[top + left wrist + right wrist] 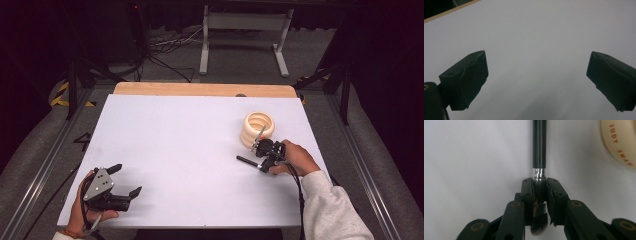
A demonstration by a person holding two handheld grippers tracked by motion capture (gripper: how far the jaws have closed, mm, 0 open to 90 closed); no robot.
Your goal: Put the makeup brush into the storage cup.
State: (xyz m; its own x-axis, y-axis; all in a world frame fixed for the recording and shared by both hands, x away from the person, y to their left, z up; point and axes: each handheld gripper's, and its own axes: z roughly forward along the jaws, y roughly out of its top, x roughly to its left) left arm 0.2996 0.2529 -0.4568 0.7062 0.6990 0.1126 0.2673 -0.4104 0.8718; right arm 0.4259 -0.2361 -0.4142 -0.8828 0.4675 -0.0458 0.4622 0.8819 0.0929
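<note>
The right gripper [539, 185] is clamped on a makeup brush [539, 145], its jaws pinching the silver ferrule with the bristle tuft pointing back toward the hand and the black handle running out ahead. The likely step is carrying the brush to the cream ribbed holder [258, 129]. To do it well, the grip should stay firm on the ferrule, since the long handle can swing; the brush should be lifted clear of the tabletop before turning, then tipped upright over the holder's mouth and lowered without knocking the rim, because the holder looks light enough to slide or tip.

In the high view the brush [248, 162] lies low over the tabletop near its right edge, the handle pointing left from the right gripper [261, 156]. The holder stands just beyond that gripper, toward the far right corner, close to it but apart.

The left gripper [126, 180] rests near the front left corner, jaws spread wide with nothing between them.
</note>
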